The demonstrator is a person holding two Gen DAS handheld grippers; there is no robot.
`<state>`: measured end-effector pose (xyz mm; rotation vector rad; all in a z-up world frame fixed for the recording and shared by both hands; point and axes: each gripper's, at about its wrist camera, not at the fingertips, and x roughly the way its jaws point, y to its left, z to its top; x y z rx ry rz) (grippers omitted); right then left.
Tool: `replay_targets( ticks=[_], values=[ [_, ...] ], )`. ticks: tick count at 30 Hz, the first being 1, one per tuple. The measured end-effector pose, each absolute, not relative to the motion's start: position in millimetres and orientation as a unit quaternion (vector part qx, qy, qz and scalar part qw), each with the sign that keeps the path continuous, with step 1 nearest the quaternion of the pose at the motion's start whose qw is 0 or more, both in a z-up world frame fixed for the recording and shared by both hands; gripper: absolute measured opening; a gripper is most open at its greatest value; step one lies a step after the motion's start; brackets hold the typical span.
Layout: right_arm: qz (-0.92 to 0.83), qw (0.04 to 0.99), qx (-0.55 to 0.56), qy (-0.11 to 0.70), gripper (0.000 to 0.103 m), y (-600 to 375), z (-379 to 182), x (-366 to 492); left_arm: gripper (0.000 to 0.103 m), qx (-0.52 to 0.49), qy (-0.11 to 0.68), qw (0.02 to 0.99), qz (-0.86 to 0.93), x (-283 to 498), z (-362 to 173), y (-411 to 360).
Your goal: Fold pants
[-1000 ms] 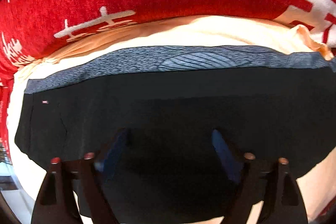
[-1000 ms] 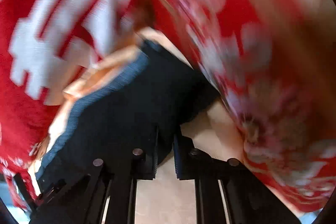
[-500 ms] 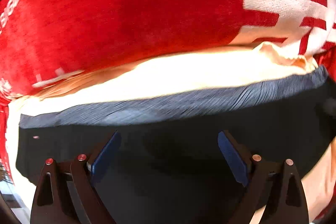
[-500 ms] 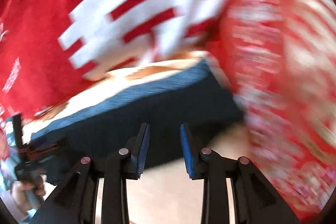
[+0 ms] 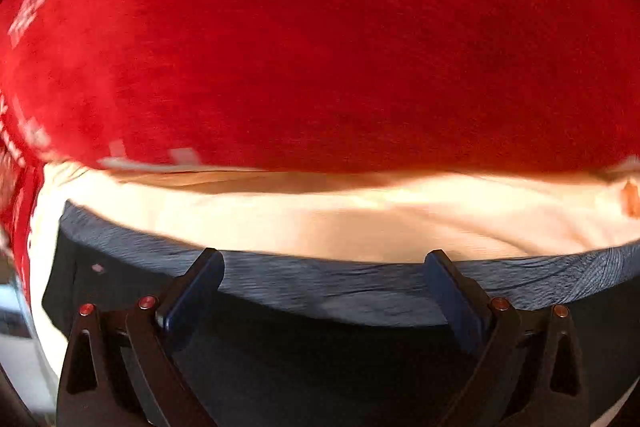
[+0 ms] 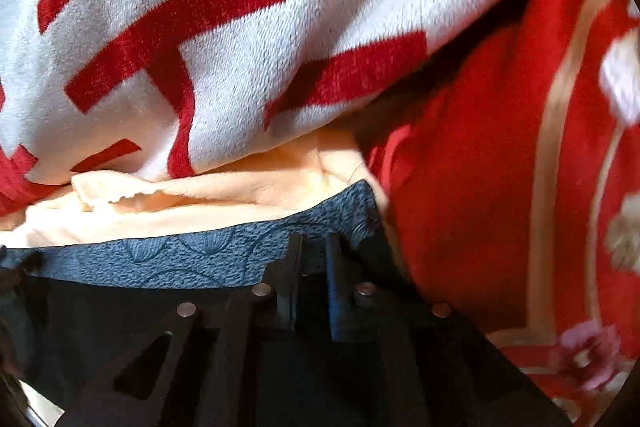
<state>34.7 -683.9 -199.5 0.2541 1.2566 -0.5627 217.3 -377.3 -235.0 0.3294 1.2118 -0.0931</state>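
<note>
While the left tool (image 5: 322,271) gapes over the pants (image 5: 320,367), the right tool (image 6: 311,259) looks nearly closed, grip unclear.

pants (image 5: 320,367) on sheet (image 5: 360,223) | blanket (image 5: 320,47) behind sheet | patterned cloth (image 6: 500,187) right of pants

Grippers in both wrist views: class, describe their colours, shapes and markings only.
The left gripper has black angular linkage arms with triangular cut-outs, reddish-copper round rivets, and flat dark-blue pads. The right gripper has the same black frame, with grey-looking rivets. No cables or sleeves show.
</note>
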Motion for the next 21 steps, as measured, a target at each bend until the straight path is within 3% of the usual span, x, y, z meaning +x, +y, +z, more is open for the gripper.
replay_targets(
  ticks=[3,8,11,16,21],
  values=[
    [-0.250,0.767,0.160,0.569,0.017,-670.6,-182.9,27.5,0.101,0.168,0.565,0.807,-0.042,201.1,-224.5,-349.9],
    [-0.193,0.768,0.146,0.593,0.040,-626.2,-191.3,1.5,0.102,0.212,0.590,0.778,-0.042,168.5,-249.2,-313.5],
    [-0.199,0.772,0.182,0.576,0.037,-636.9,-196.4,-24.0,0.102,0.228,0.586,0.776,-0.039,166.8,-244.0,-283.3],
    [-0.226,0.751,0.249,0.568,0.040,-639.2,-172.2,-56.0,0.102,0.227,0.593,0.772,-0.012,145.8,-236.2,-223.5],
    [-0.096,0.735,0.353,0.571,0.040,-553.6,-164.9,-58.4,0.102,0.187,0.599,0.778,0.014,157.6,-227.9,-162.1]
  ],
)
